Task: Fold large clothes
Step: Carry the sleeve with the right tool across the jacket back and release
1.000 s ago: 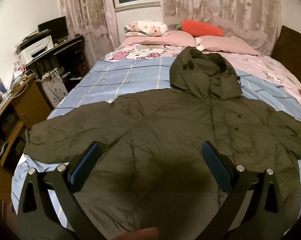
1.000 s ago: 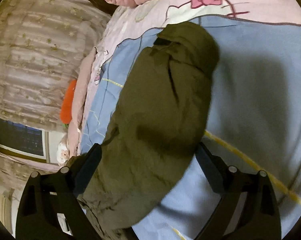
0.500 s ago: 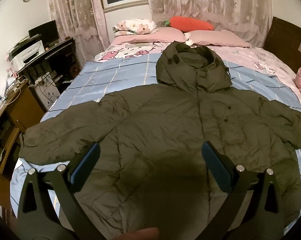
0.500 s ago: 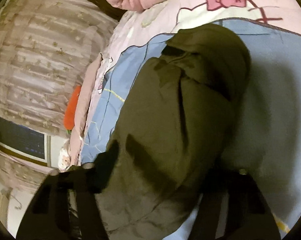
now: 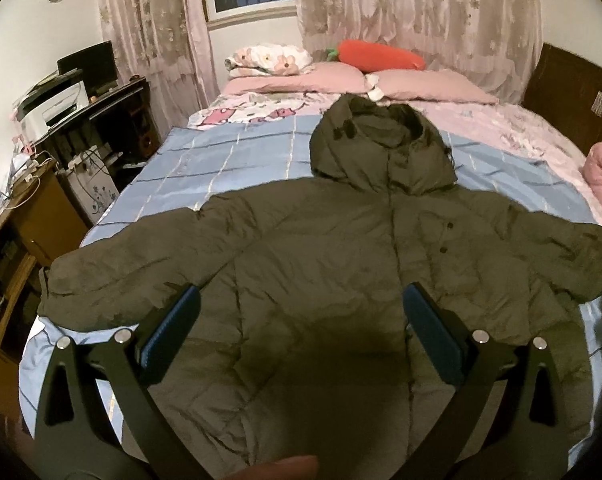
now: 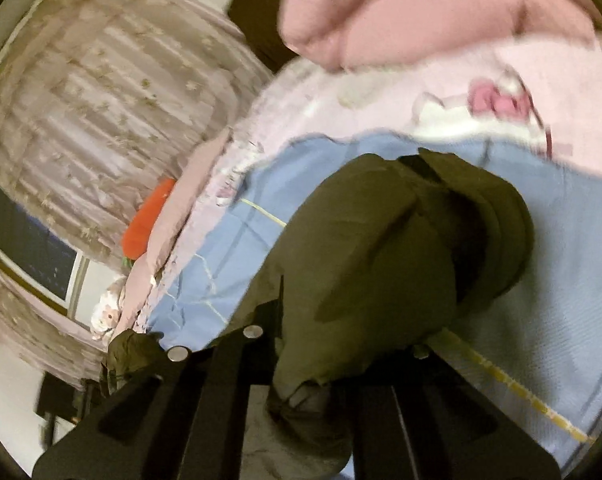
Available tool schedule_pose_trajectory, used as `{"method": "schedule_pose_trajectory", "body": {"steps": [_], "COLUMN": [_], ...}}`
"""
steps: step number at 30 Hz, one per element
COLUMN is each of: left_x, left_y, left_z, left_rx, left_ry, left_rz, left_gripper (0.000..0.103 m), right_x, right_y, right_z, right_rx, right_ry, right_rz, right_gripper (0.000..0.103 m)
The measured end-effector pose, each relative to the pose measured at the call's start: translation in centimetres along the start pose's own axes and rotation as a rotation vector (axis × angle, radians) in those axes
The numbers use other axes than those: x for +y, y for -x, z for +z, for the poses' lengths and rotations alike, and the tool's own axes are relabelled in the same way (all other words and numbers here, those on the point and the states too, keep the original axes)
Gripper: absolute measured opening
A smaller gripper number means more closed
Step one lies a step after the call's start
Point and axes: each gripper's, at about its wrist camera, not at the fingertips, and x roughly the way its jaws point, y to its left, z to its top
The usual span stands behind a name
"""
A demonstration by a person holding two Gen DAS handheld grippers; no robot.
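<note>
A dark olive hooded puffer jacket (image 5: 341, 264) lies spread flat on the bed, hood toward the pillows, sleeves out to both sides. My left gripper (image 5: 301, 320) is open and empty, held above the jacket's lower body. In the right wrist view my right gripper (image 6: 345, 344) is shut on the jacket's right sleeve (image 6: 389, 248), pinching the fabric near the cuff end. The sleeve bulges up between the fingers and lies over the blue blanket (image 6: 561, 280).
The bed has a blue checked blanket (image 5: 229, 168), pink pillows (image 5: 429, 84) and an orange carrot plush (image 5: 381, 56) at the head. A desk with a printer (image 5: 61, 104) and a wooden cabinet (image 5: 33, 216) stand left. A dark headboard (image 5: 573, 92) is right.
My right gripper has closed on the sleeve and shifted along it. My left gripper has pulled back and risen, so more of the jacket shows.
</note>
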Motion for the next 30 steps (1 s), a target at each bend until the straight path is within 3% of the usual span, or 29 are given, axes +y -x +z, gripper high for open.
{"method": "schedule_pose_trajectory", "body": {"steps": [10, 20, 30], "left_x": [3.3, 9.7, 14.3], "left_y": [3.8, 8.4, 13.7], "left_z": [1.8, 2.7, 3.0], "left_rx": [-0.063, -0.123, -0.18], "left_ry": [0.057, 0.153, 0.206], "left_rz": [-0.038, -0.066, -0.129], "left_gripper": [0.101, 0.101, 0.101], "right_x": [12.0, 25.6, 35.5], "right_y": [7.1, 10.8, 11.7], "right_z": [-2.7, -9.1, -20.2], "right_rx": [-0.177, -0.15, -0.048], "right_ry": [0.269, 0.529, 0.7], "right_rz": [-0.001, 0.048, 0.098], "right_gripper": [0.005, 0.005, 0.005]}}
